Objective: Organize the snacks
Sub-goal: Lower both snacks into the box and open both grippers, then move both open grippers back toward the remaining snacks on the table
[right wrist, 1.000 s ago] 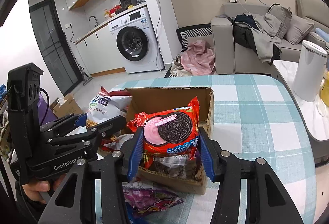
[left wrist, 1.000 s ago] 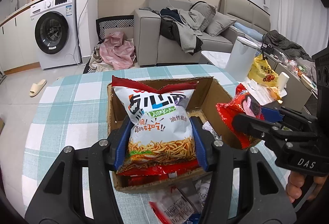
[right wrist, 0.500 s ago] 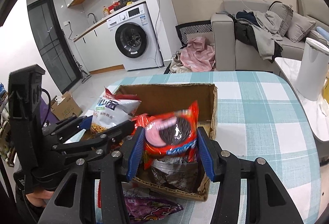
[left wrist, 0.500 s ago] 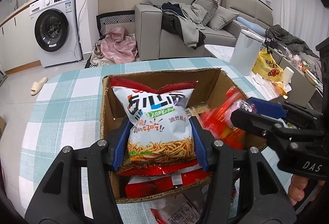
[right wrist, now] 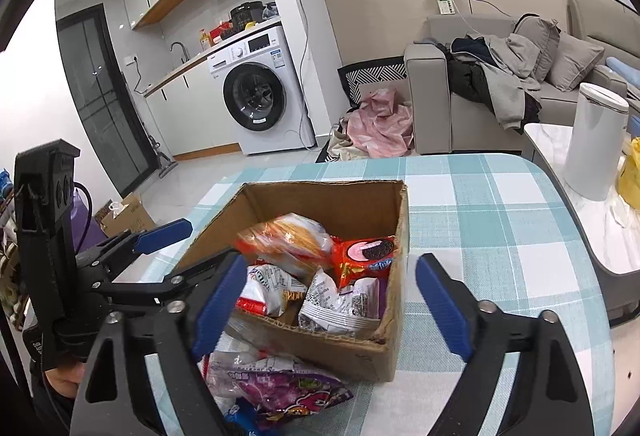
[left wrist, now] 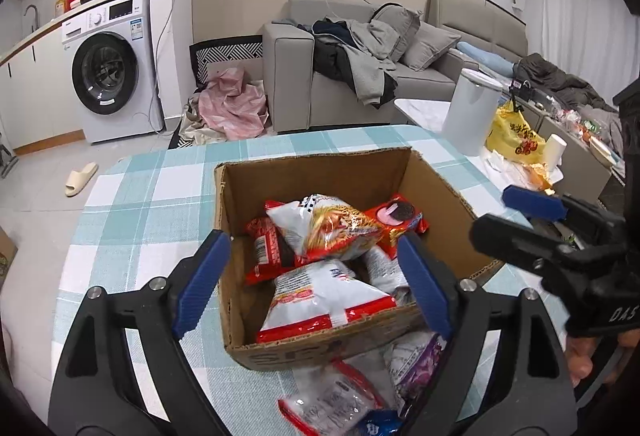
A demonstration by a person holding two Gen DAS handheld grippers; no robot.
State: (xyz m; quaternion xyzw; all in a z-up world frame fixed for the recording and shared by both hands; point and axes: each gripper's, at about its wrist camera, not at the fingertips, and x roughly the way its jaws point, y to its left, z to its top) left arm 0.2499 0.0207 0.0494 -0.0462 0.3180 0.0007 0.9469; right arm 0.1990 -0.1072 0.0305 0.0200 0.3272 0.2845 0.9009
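Left claw (left wrist: 314,278) and right claw (right wrist: 328,300) gape wide, empty — snack bags heaped in the cardboard box (left wrist: 320,165).

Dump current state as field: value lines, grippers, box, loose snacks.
left gripper: open, empty, above box
right gripper: open, empty, above box
cardboard box: on checked tablecloth, open top
noodle snack bag: inside box, on top
Oreo pack: inside box, by its right wall
purple snack bag: outside box, on table at near side
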